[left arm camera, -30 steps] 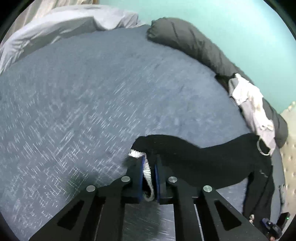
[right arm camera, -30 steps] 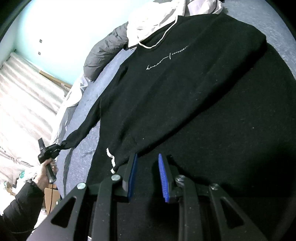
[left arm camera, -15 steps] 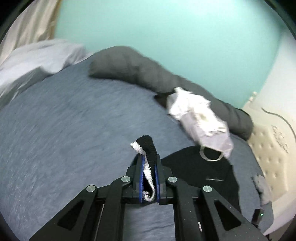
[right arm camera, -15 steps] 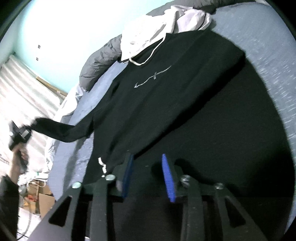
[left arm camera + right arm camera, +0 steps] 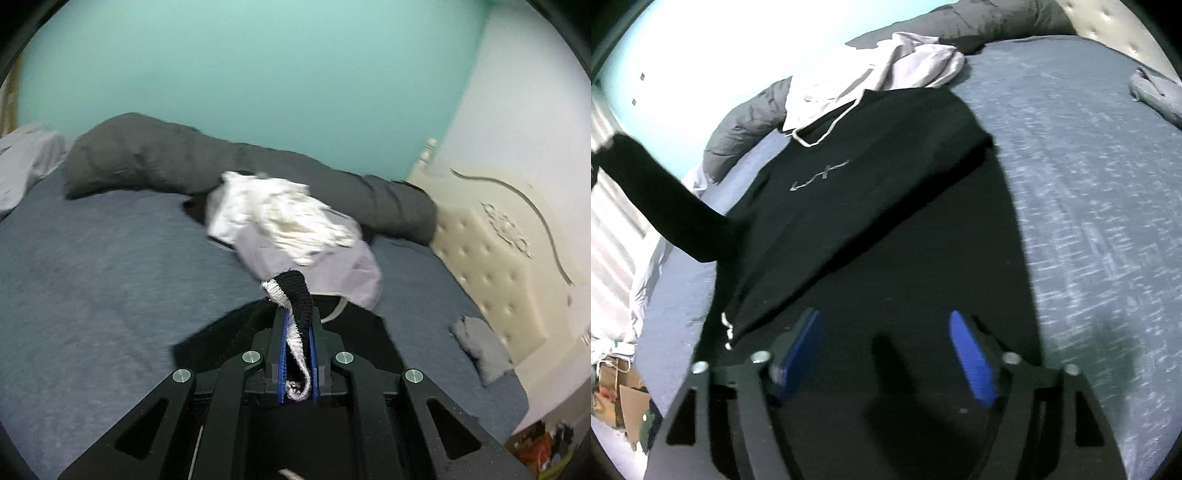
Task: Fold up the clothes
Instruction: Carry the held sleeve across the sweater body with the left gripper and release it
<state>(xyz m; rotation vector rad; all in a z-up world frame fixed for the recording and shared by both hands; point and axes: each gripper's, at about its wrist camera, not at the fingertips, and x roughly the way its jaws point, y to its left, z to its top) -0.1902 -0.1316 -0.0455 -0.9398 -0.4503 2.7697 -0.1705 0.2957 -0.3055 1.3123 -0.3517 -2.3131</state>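
The left gripper (image 5: 297, 332) has its jaws clamped on the cuff (image 5: 295, 295) of the black sweater (image 5: 871, 192), the ribbed black-and-white edge pinched between the blue pads and curling out past their tips. Below and just beyond these jaws lies the dark body of the sweater on the bed (image 5: 92, 266); farther ahead sits a pale crumpled garment (image 5: 291, 225), and behind that a long dark grey bolster (image 5: 155, 158) along the teal wall (image 5: 258, 74).

The right gripper (image 5: 884, 350) has just been opening its jaws, which now stand wide apart with nothing pressed between the pads; the sweater's lower part lies flat directly under and between them. Ahead of these jaws the sweater spreads up the bed to its white-trimmed neckline, which meets the pale garment. Far to the left of the jaws, the sleeve (image 5: 665, 206) rises off the bed, stretched up and out toward the frame's edge. To the right of the jaws is bare blue-grey bedding.
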